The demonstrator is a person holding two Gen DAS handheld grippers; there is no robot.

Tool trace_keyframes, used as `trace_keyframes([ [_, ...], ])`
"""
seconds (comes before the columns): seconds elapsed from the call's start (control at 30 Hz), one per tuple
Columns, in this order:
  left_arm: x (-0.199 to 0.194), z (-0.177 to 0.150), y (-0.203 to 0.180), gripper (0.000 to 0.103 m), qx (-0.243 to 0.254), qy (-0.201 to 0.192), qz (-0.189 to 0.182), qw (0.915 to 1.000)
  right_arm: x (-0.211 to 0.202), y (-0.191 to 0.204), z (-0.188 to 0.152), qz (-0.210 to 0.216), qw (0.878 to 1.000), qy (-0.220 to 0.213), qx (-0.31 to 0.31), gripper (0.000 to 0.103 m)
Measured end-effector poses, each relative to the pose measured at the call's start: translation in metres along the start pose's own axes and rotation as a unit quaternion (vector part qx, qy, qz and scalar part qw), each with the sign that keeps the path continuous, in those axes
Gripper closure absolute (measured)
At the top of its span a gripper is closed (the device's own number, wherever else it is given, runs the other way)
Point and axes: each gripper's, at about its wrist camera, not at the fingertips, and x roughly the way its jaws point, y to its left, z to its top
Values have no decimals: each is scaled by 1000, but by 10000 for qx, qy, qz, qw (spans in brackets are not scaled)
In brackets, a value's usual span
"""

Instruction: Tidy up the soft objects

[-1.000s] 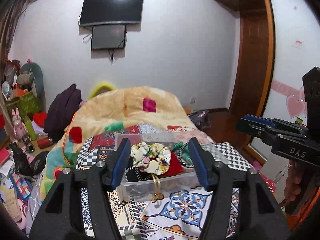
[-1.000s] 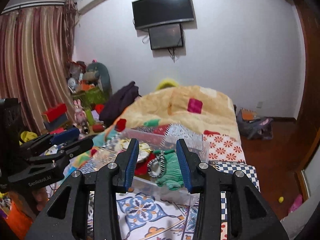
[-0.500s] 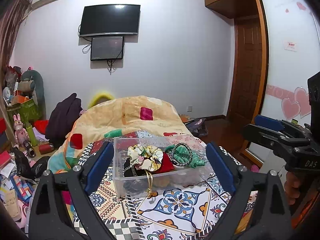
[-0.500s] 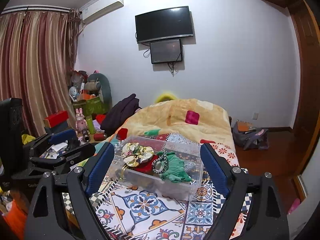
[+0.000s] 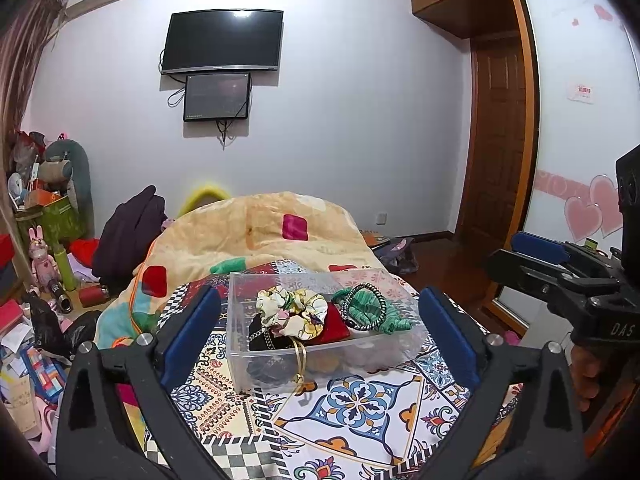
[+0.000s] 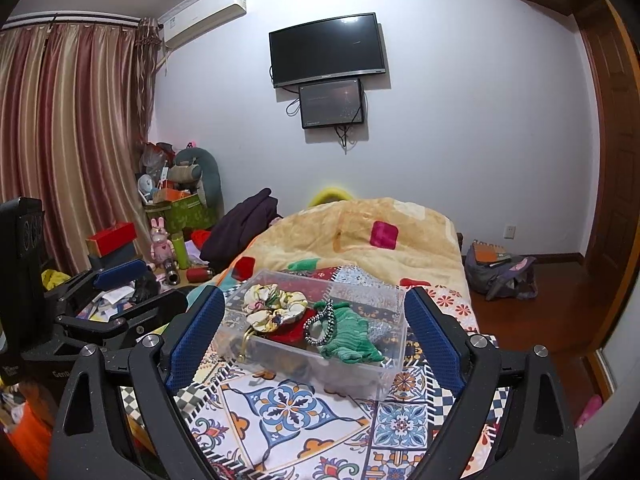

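Observation:
A clear plastic box [image 5: 240, 364] stands on the patterned bedspread [image 5: 360, 408]; it also shows in the right wrist view [image 6: 384, 376]. It holds a floral scrunchie [image 5: 290, 310], a red cloth [image 5: 334, 326], a green knit piece [image 5: 390, 320] with a black-and-white braided band [image 5: 376, 302], and a gold ribbon [image 5: 300, 360] hanging over the front wall. My left gripper [image 5: 320, 328] is open and empty, its fingers either side of the box, short of it. My right gripper [image 6: 312, 332] is open and empty, likewise framing the box.
A beige quilt [image 5: 280, 232] is heaped behind the box. Dark clothes [image 5: 128, 236] and clutter [image 5: 36, 320] lie at the left. A backpack [image 6: 500, 272] sits on the wooden floor at the right. The right gripper's body [image 5: 568, 280] is at the right in the left view.
Both grippers have opened wide from a narrow gap and pulled back and up from the box. The box contents have stayed put.

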Motion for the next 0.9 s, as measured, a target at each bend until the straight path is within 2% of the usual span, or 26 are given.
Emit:
trace_keyframes([
  [0.9,-1,-1,1,1,15,-14,5,10000,-3,1,-1,-6,10000,-23,-2,10],
])
